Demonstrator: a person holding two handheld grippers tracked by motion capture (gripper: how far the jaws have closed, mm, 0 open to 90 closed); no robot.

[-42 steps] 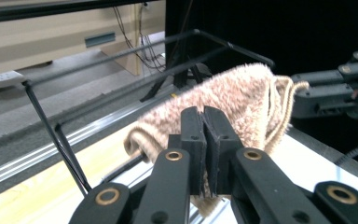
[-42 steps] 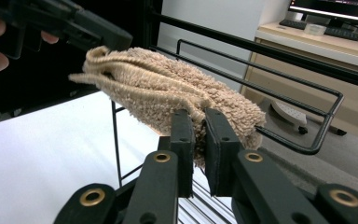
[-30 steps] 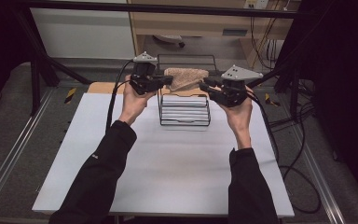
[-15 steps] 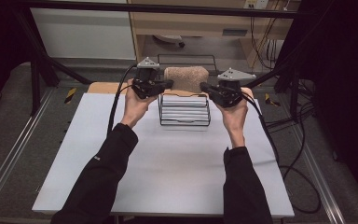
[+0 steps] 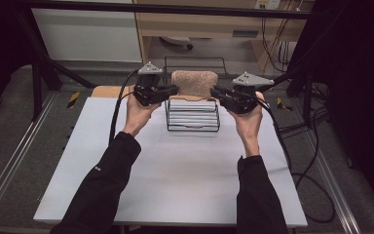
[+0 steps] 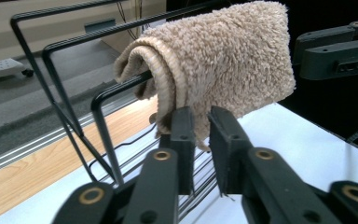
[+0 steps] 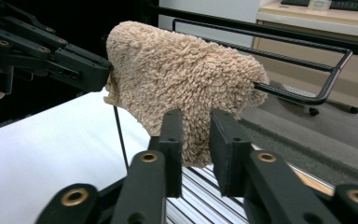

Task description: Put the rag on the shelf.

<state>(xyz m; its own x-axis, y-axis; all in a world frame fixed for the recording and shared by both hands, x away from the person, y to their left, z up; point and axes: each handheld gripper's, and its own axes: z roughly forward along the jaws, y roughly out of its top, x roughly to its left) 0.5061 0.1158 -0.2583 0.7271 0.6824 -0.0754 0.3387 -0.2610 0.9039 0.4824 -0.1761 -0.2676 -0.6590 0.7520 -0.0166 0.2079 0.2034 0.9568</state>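
Observation:
A beige fluffy towel [image 5: 194, 83] hangs folded over the top rail of a black wire rack [image 5: 192, 117] at the far middle of the table. My left gripper [image 5: 175, 89] is at the towel's left end and my right gripper [image 5: 213, 91] at its right end. In the left gripper view the jaws [image 6: 200, 116] have just been opening; a narrow gap shows, with the towel's [image 6: 223, 60] lower hem in it, not pinched. In the right gripper view the jaws [image 7: 196, 119] have also just been opening, and the towel's [image 7: 182, 74] edge hangs between their tips.
The rack stands on a white tabletop [image 5: 175, 175], with a wooden board [image 5: 102, 91] behind its far left corner. A second wire rail [image 5: 195, 59] rises behind the towel. Cables [image 5: 297, 161] trail off the right side. Both forearms reach in from the near edge.
The towel, stretched between the two grippers before, now hangs lower and looser over the rack's rail. Both hands have barely shifted.

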